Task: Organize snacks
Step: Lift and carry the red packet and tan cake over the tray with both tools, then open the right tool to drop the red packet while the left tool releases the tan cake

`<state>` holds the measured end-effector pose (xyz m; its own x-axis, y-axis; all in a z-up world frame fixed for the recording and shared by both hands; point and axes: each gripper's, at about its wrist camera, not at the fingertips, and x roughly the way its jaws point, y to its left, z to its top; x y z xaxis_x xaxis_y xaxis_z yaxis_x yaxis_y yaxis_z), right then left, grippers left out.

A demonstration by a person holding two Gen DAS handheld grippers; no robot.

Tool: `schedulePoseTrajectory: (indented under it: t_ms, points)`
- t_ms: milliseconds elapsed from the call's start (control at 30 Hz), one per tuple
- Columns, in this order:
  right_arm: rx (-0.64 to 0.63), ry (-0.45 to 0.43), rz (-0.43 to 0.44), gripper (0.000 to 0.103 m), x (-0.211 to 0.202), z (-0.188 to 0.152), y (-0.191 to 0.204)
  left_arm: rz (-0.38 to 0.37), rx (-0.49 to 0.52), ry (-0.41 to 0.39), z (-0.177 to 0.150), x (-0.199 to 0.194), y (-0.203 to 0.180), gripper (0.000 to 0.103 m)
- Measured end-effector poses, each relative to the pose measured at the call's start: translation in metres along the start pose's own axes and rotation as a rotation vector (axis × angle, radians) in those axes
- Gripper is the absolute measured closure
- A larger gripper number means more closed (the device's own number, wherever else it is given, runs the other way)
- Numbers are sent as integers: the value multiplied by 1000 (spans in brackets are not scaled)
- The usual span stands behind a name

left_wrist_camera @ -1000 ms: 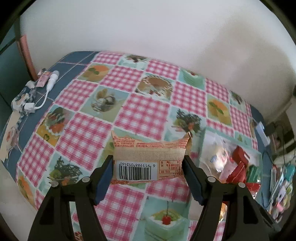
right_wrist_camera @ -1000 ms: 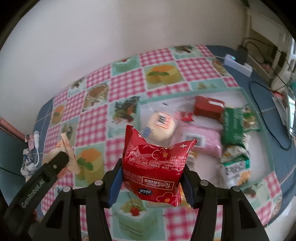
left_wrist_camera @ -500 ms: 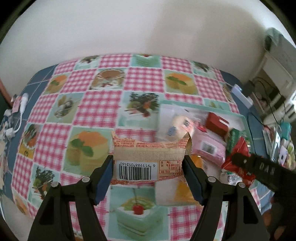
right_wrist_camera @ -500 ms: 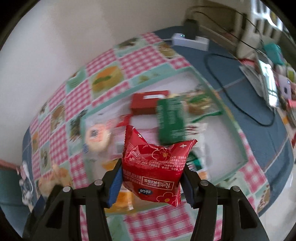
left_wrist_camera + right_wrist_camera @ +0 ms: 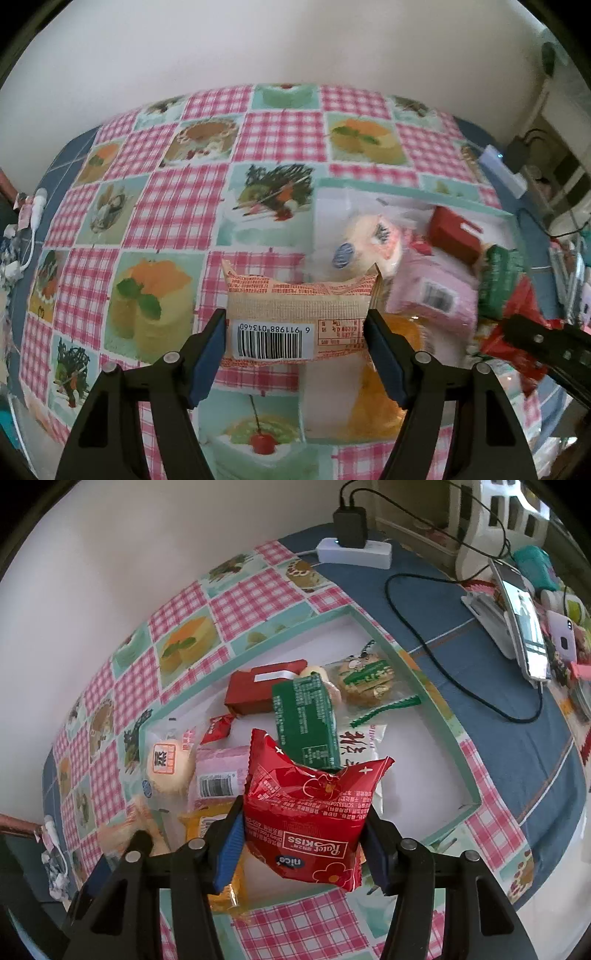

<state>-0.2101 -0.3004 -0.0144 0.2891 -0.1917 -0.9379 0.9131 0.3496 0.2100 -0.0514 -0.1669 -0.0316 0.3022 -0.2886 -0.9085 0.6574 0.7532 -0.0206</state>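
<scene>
1. Above the tray [image 5: 421, 672], which has a mint-green rim and a white floor, the right tongs [image 5: 303, 834] are closed on a red snack packet [image 5: 314, 808]; both blue pads press the sides of the packet, and the packet hangs over the near half of the tray.
2. At the left edge of the tray, the left tongs [image 5: 295, 336] are closed on a beige snack packet [image 5: 295, 317] with a barcode label facing the camera; it is held level between the two pads, above the tray's left rim [image 5: 406, 184].
3. Inside the tray lie a red box [image 5: 266, 690] near the far rim, a green packet [image 5: 306, 720] just beside it, a round cookie pack [image 5: 365, 679] to the right of both, a pink packet [image 5: 218, 771] and a round bun [image 5: 168, 768] near the left rim, and an orange packet [image 5: 207, 823] at the near left corner.
4. Under the tray the surface carries a checked cloth [image 5: 177, 206] with cake pictures.
5. Beyond the far right corner of the tray, a white power strip [image 5: 354, 550] with a black charger [image 5: 349, 526] lies on the blue part of the surface, well apart from the snacks.
</scene>
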Motion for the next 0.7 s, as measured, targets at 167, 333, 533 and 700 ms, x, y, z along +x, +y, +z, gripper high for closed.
schedulePoseTrajectory:
  t_ms: [167, 333, 533, 700]
  points:
    - [-21, 15, -6, 42, 5, -2, 5, 6, 45, 4, -4, 2, -11, 29]
    - [-27, 20, -8, 41, 5, -3, 6, -4, 121, -3, -9, -2, -30, 29]
    - [-36, 34, -8, 41, 9, -3, 7, -31, 188, 2, -14, -2, -46, 28]
    - [-44, 43, -13, 41, 11, -4, 9, -50, 160, 29, -12, 2, -41, 23]
